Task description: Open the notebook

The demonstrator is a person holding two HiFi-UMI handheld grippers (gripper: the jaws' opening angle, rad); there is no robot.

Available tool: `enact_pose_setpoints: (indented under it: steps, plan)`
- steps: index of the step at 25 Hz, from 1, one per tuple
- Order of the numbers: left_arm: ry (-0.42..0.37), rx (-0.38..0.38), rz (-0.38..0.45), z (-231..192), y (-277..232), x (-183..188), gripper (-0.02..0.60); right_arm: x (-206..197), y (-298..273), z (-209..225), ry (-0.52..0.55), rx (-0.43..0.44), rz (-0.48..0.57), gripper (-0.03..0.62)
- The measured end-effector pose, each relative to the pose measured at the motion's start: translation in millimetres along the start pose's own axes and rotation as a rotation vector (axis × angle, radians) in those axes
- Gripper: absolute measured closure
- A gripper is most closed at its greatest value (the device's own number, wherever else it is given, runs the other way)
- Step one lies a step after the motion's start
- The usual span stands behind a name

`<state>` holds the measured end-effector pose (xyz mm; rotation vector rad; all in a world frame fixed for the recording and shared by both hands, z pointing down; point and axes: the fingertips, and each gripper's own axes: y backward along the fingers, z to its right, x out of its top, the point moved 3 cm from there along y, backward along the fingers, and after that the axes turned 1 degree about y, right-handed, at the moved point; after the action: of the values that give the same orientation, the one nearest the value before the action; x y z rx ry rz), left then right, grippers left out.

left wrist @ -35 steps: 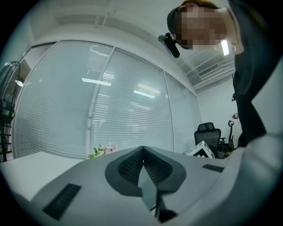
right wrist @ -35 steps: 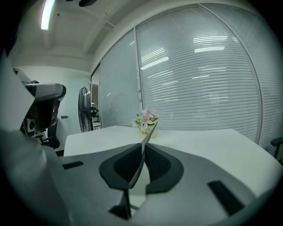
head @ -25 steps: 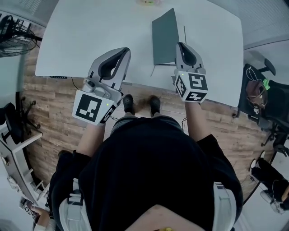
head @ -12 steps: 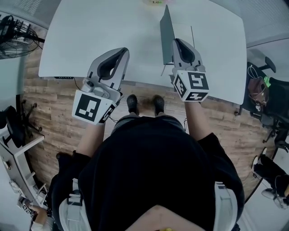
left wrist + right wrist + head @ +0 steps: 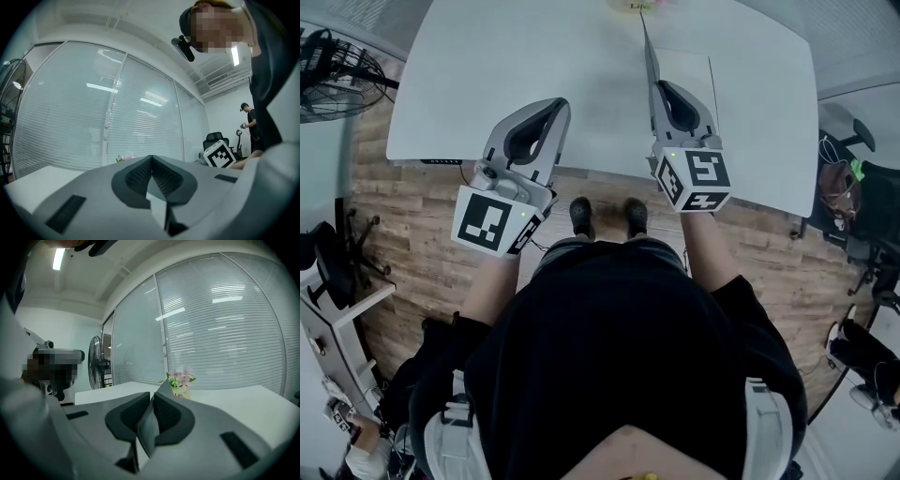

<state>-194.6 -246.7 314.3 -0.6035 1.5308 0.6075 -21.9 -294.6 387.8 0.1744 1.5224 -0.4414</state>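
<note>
Nearby, pot [image 5: 179, 392] holding pink flowers [image 5: 180, 377], notebook cover [image 5: 146, 429] standing upright.

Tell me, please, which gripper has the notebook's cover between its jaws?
The right gripper: its jaws, just eased slightly, pinch the upright grey cover; the left gripper holds nothing, jaws together.

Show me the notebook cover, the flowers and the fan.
cover [image 5: 146, 430]: right gripper view, its grey face, low down.
flowers [image 5: 181, 378]: right gripper view, the blossoms.
fan [image 5: 96, 363]: right gripper view, its round grille.

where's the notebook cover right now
In the head view the notebook cover stands on edge on the white table, right of centre, pinched in the right gripper, flower pot just beyond.
</note>
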Motion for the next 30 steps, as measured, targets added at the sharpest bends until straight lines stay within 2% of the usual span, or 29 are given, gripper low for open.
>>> enact_pose_setpoints:
  steps: [11,17,30]
  plan:
    - [-0.002,-0.031,-0.024,6,2,-7,0.571,-15,-5,-26,-0.034,0.076,-0.006,0.551]
    - [-0.004,-0.038,-0.036,7,4,-10,0.571,-27,-10,-37,-0.013,0.092,-0.024,0.551]
    - [-0.011,-0.052,-0.06,10,5,-15,0.57,-63,-24,-61,0.126,0.099,-0.08,0.543]
